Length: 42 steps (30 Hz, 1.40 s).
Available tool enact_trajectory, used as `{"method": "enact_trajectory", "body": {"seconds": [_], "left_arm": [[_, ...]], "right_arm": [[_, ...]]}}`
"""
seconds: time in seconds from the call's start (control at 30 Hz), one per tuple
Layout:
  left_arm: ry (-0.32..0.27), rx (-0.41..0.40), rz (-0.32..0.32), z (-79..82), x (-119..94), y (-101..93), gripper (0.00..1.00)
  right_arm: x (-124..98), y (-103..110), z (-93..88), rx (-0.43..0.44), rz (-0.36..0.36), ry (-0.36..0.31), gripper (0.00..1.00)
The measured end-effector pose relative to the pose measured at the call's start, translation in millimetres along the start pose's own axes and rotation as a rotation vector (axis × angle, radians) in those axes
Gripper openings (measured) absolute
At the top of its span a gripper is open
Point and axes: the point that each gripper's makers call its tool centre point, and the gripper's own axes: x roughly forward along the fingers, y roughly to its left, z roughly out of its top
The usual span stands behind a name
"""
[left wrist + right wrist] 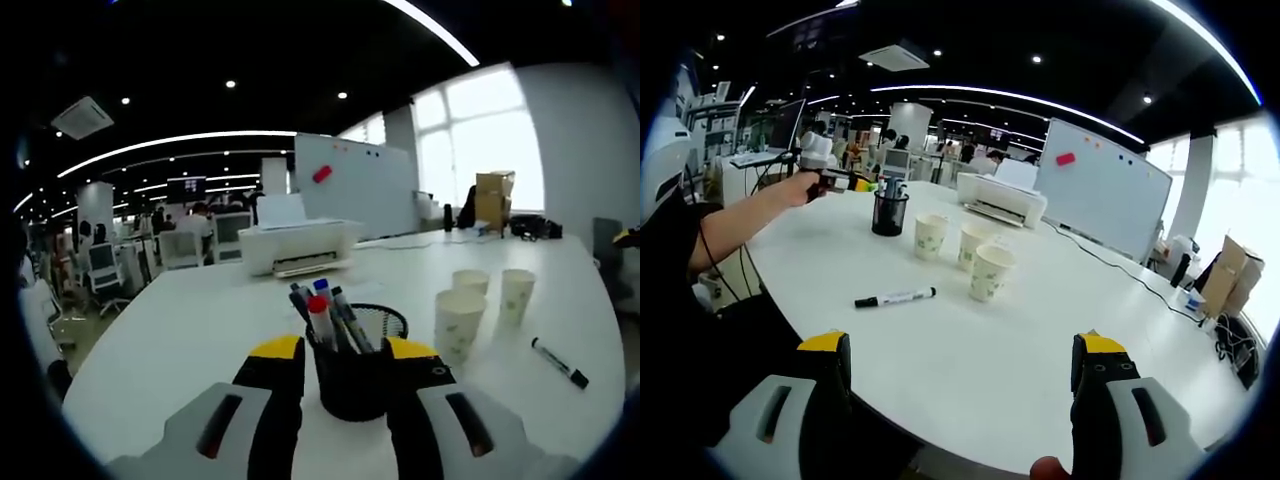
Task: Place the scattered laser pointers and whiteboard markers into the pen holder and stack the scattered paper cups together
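My left gripper (345, 375) has its jaws on either side of a black mesh pen holder (357, 372) stuffed with markers, though I cannot tell whether they press it. My right gripper (962, 365) hangs wide apart above the white table (980, 350). Beyond it lie one whiteboard marker (895, 297) and three separate paper cups (991, 273).

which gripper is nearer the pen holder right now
Left. The left gripper has its open jaws on either side of the pen holder; the right gripper is open, far across the table from it.
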Motion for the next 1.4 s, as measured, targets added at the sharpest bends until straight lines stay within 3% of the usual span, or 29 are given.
{"method": "enact_trajectory", "body": {"seconds": [0.53,1.1,1.4], "left_arm": [[-0.019,-0.004,-0.02,8.9,-10.2,-7.3,0.38],[-0.028,-0.004,-0.068,18.0,-27.4,-23.5,0.5],[-0.046,0.029,-0.08,23.9,-41.4,-30.4,0.5]], "right_arm": [[0.7,-0.6,-2.2,0.004,-0.001,0.003,0.86],[1.6,-2.0,-4.6,0.011,0.001,0.003,0.86],[2.8,-2.3,-5.3,0.012,0.003,0.005,0.86]]}}
